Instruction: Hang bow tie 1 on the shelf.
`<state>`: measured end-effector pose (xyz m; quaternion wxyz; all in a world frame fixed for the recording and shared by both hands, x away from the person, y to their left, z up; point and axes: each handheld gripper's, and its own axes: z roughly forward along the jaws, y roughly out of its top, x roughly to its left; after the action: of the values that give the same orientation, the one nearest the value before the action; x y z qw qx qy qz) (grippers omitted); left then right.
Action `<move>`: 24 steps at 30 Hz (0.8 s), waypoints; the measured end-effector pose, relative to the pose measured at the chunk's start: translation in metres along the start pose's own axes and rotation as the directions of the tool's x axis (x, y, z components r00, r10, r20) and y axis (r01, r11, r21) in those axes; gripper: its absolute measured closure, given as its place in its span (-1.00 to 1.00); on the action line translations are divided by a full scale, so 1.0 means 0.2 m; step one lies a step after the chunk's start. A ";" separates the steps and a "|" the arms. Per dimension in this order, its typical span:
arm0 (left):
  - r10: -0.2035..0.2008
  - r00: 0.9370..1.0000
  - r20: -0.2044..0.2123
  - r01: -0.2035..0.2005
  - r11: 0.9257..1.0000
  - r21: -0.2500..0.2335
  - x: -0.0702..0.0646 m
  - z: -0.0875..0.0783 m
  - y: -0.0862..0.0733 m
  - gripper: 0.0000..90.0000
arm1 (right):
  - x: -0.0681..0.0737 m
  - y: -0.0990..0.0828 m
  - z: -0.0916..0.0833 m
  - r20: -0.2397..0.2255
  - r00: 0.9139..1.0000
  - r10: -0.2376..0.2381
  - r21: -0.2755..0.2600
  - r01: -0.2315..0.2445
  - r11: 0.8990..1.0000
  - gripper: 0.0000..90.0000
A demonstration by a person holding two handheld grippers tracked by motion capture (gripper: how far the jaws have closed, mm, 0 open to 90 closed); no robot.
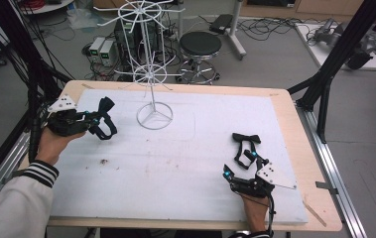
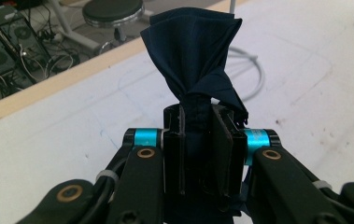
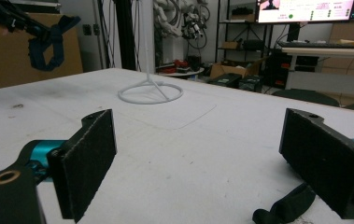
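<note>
Right gripper [image 1: 238, 167] low at near table edge, jaws wide, empty; black bow tie [image 1: 245, 145] just ahead. Left gripper [image 1: 94, 120] clamps navy bow tie [image 2: 194, 56], lifted beside white wire rack [image 1: 149, 52]. You're mid-carry; next, hook its loop over a rack arm.

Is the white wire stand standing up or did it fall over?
Standing up. The white wire stand rests on its round base on the table, with its pole rising straight to the spoked rings on top.

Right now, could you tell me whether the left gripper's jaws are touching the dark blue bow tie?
Touching. The left gripper view shows the left gripper with both jaws closed on the pinched middle of the dark blue bow tie, with no gap.
</note>
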<state>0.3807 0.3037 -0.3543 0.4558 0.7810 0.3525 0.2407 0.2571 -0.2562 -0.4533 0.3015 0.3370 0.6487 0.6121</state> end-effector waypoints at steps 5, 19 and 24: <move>-0.018 1.000 0.001 0.018 0.999 -0.042 0.00 -0.02 0.04 0.68 | 0.00 0.00 0.00 0.000 1.000 0.000 0.001 0.000 1.000 -0.77; -0.046 0.999 0.000 0.046 0.990 -0.136 0.00 -0.10 0.19 0.67 | 0.00 0.00 0.00 -0.001 1.000 -0.002 0.003 0.002 1.000 -0.77; -0.031 1.000 0.002 0.031 0.987 -0.157 -0.02 -0.11 0.26 0.67 | 0.00 0.00 0.00 -0.001 1.000 0.000 0.005 0.000 1.000 -0.77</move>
<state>0.3802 0.2961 -0.2977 0.5196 0.7371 0.3445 0.2607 0.2570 -0.2557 -0.4532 0.3002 0.3374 0.6506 0.6106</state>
